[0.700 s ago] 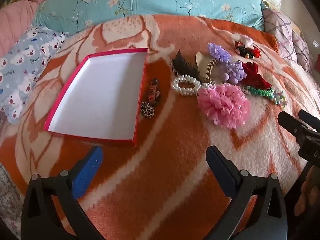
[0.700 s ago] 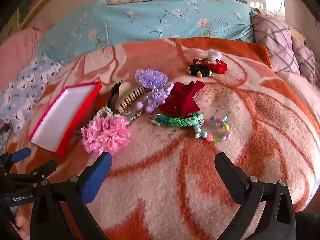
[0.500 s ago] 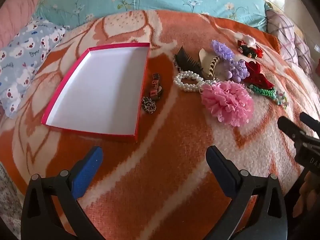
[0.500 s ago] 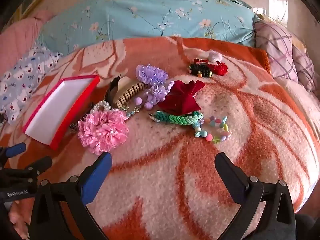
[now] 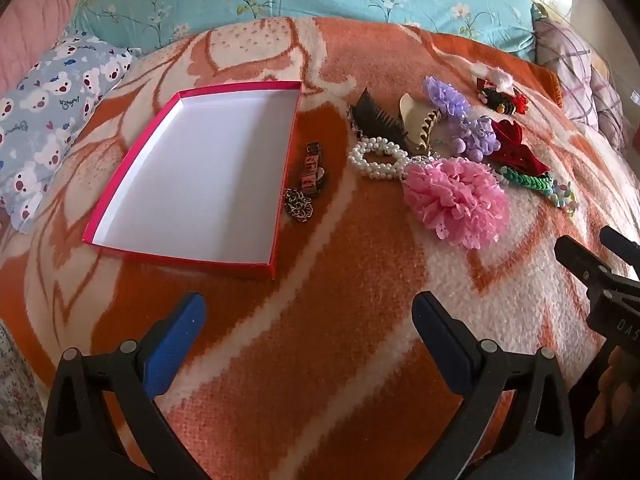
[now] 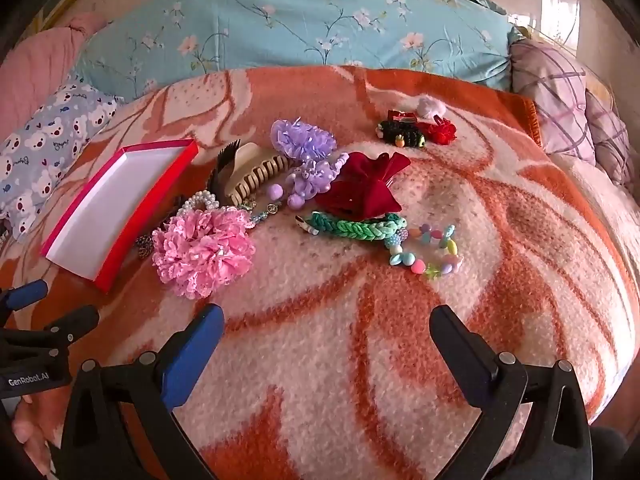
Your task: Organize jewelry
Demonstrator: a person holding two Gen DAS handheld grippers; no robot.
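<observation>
An empty red box with a white inside [image 5: 200,176] lies on the orange blanket; it also shows in the right wrist view [image 6: 116,200]. Right of it lie a small chain [image 5: 298,205], a pearl bracelet [image 5: 376,158], a pink flower scrunchie [image 5: 456,200] [image 6: 204,248], a beige claw clip [image 6: 256,172], purple flowers [image 6: 304,140], a red bow [image 6: 360,188], a green braid [image 6: 356,226] and a pastel bead bracelet [image 6: 428,250]. My left gripper [image 5: 308,320] is open and empty, below the box. My right gripper [image 6: 324,328] is open and empty, below the scrunchie and beads.
A black and red hair clip [image 6: 416,130] lies farther back. A blue floral quilt [image 6: 304,32], a bear-print pillow [image 5: 48,120] and a plaid pillow [image 6: 560,108] ring the blanket. The right gripper's side shows at the right edge of the left wrist view [image 5: 600,276].
Both grippers have moved forward over the blanket, so the box and jewelry sit a little lower and nearer. Both jaws stay open.
</observation>
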